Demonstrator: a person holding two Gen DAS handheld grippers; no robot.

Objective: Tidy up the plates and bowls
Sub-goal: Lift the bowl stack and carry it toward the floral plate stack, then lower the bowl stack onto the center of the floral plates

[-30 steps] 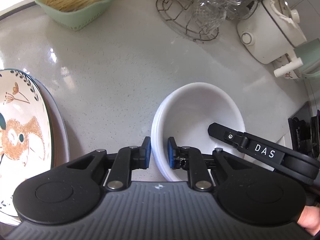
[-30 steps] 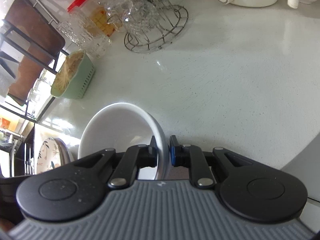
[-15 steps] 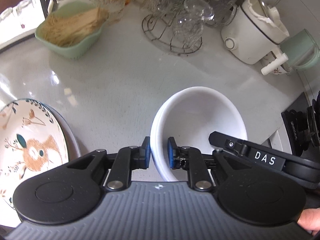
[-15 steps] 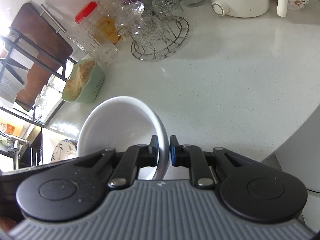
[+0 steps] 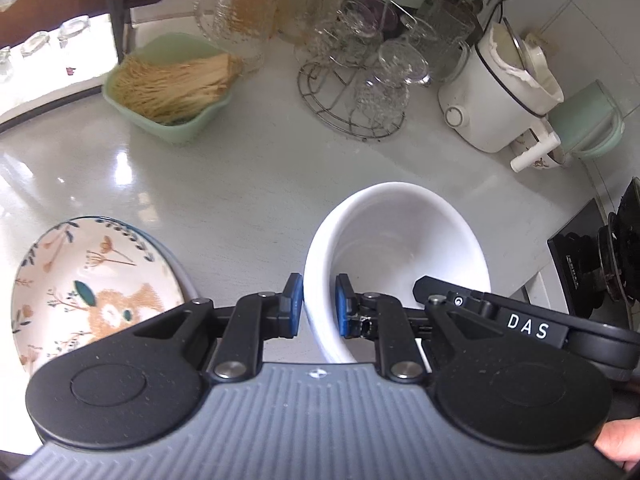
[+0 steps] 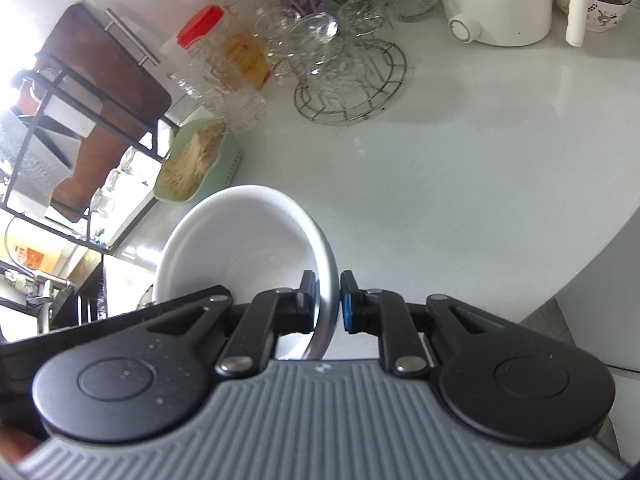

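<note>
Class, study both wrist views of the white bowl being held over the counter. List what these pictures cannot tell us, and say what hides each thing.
- White bowl underside: both views, hidden by its own wall and the left gripper.
- Bowl's near rim: right wrist view, cut off behind the right gripper body.
- Patterned plate: left wrist view, lower part covered by the gripper; what lies beneath it is unclear.
- Small patterned bowl: right wrist view, contents blurred.

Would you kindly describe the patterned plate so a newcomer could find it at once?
Start at the pale speckled countertop. Near its front left edge, left of the plain white bowl held in the fingers, lies a round cream plate. Its painted orange animal and leafy sprigs set it apart from that bowl.
</note>
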